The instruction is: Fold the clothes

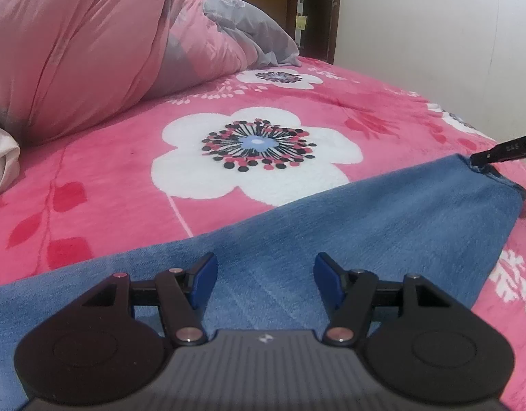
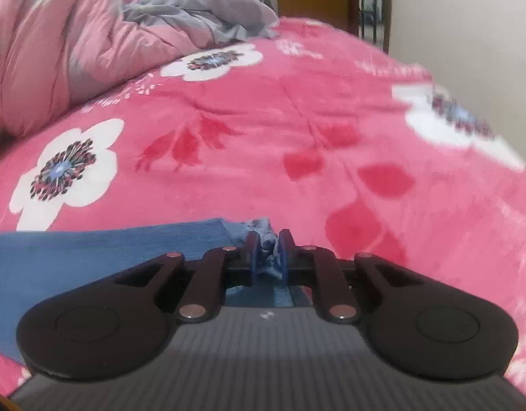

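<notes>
**Right tool clamped on denim corner; left tool open above the cloth**

My right gripper (image 2: 269, 251) has its blue pads (image 2: 252, 253) drawn narrow onto a bunched, frayed corner of the blue denim garment (image 1: 365, 226). The fabric is pinched between the pads and rises slightly from the bed at that point. In the left wrist view, the same corner appears at the far right, with a black finger of the right tool touching it.

My left gripper (image 1: 265, 279) stands wide, nothing between its fingers. It sits low over the middle of the denim; whether it touches the cloth I cannot tell.

The garment lies flat across the pink floral blanket (image 1: 126, 178). A pink quilt (image 1: 74, 51) and a grey pillow (image 1: 249, 30) are heaped behind, well apart from it.
</notes>
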Demonstrator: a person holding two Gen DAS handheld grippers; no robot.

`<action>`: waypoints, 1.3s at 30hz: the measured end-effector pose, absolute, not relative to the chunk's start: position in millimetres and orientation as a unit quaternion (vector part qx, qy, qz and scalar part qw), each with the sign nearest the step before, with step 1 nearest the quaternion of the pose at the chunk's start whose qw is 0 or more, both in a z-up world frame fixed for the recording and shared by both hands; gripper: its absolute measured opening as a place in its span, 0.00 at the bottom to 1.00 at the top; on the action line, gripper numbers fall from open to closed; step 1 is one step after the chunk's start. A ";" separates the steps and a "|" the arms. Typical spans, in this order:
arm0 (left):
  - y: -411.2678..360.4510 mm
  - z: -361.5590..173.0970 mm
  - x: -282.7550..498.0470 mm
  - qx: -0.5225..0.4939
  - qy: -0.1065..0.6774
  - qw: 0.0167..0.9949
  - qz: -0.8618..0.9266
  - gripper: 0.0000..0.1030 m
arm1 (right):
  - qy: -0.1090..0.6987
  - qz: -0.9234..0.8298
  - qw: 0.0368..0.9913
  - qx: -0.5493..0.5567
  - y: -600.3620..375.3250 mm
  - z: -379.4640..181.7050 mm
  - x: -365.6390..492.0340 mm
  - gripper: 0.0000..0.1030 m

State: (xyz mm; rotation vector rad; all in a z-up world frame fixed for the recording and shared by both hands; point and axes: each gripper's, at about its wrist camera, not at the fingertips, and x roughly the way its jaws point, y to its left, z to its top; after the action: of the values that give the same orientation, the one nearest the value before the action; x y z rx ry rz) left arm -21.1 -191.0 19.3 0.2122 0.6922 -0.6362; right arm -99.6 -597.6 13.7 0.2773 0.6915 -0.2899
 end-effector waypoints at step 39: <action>-58.0 142.6 -75.9 0.059 0.252 0.916 -0.305 0.74 | 0.239 -0.043 0.871 0.428 -535.3 83.5 -323.6 0.24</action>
State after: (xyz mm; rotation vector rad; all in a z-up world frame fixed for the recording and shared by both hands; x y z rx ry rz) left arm -75.9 -58.0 142.6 0.1215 0.5188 -0.6279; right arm -323.6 -535.3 83.5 0.8950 0.4991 -0.0900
